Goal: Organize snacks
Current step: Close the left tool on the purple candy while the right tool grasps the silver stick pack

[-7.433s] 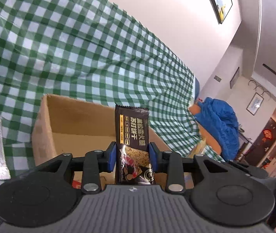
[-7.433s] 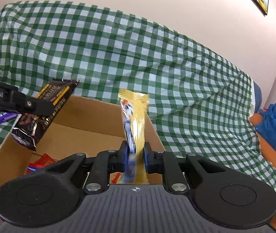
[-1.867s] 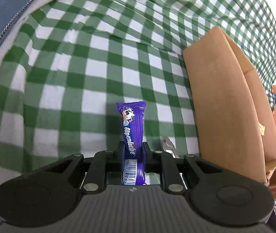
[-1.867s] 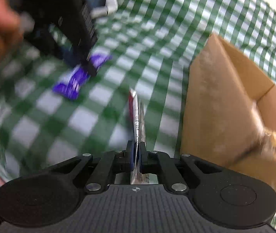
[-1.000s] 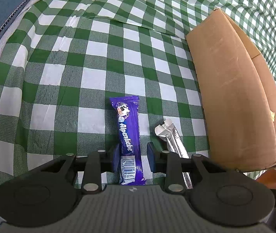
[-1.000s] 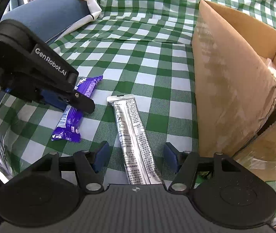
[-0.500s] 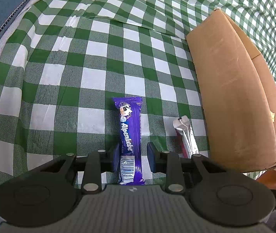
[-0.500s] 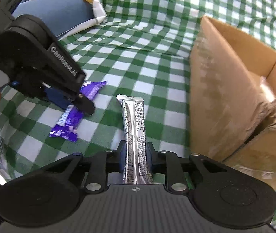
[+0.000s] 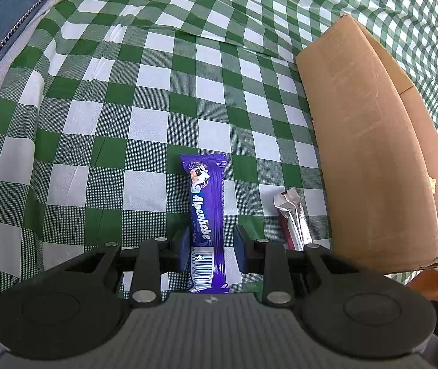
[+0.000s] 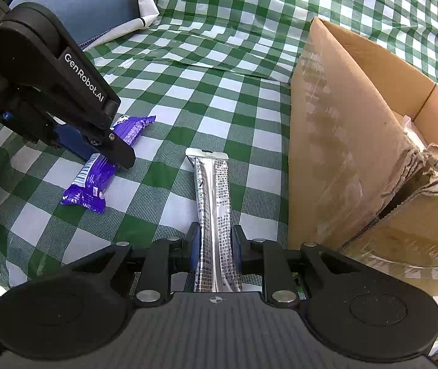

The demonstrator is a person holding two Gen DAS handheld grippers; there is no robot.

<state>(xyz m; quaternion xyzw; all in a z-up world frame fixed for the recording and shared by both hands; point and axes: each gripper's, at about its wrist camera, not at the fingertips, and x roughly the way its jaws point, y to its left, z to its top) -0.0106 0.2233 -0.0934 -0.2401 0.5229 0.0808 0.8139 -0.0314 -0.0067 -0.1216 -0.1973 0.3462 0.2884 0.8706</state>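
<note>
Green-checked cloth (image 9: 163, 77); perhaps blue cushion (image 10: 89, 9).

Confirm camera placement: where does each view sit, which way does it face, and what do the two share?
Left wrist: on the left tongs, facing steeply down at the purple bar between its pads; own fingers show.
Right wrist: on the right tongs, angled down at the silver packet it grips; left tongs and a fingertip show.
Shared: both snacks, cardboard box, checked cloth.

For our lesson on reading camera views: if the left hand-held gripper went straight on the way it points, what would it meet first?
Probably the purple Alpenliebe candy bar, lying between the left hand-held gripper fingers, then the green checked tablecloth beneath; depth is unclear.
</note>
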